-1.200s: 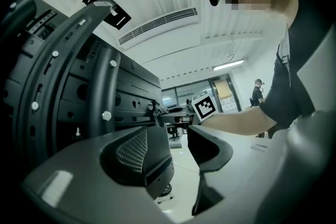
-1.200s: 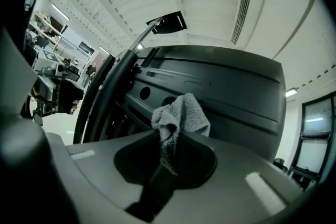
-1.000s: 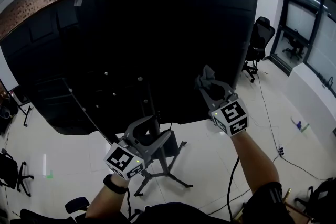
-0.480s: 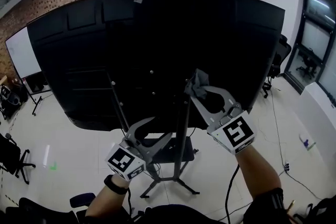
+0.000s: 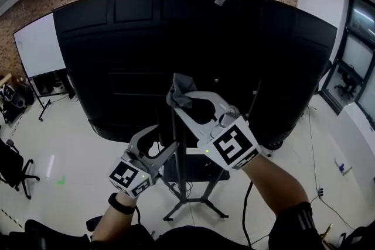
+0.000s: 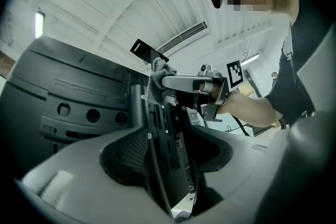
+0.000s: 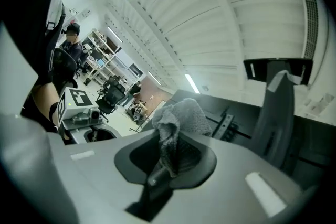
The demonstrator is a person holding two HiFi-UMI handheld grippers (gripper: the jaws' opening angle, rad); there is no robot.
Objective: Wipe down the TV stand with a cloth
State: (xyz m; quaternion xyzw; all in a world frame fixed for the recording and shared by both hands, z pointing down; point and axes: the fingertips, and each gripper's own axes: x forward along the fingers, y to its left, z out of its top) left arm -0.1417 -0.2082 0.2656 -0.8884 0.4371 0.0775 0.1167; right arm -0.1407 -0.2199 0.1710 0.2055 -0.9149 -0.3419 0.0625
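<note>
Head view gives me the TV's black back (image 5: 117,55) filling the frame, stand's upright (image 5: 179,184) below; my left gripper (image 5: 163,140) is wide, that upright between its jaws; right gripper (image 5: 177,100) pinches the cloth (image 5: 180,88) at the upright's top; a snag there could tug it free.

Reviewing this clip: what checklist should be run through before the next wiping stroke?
1. Grey cloth clamped in right gripper: ok.
2. Cloth up at the stand post: ok.
3. Cloth pressed on the post: cannot tell.
4. Left gripper open, post between its jaws: ok.
5. Stand base legs on the floor: ok.
</note>
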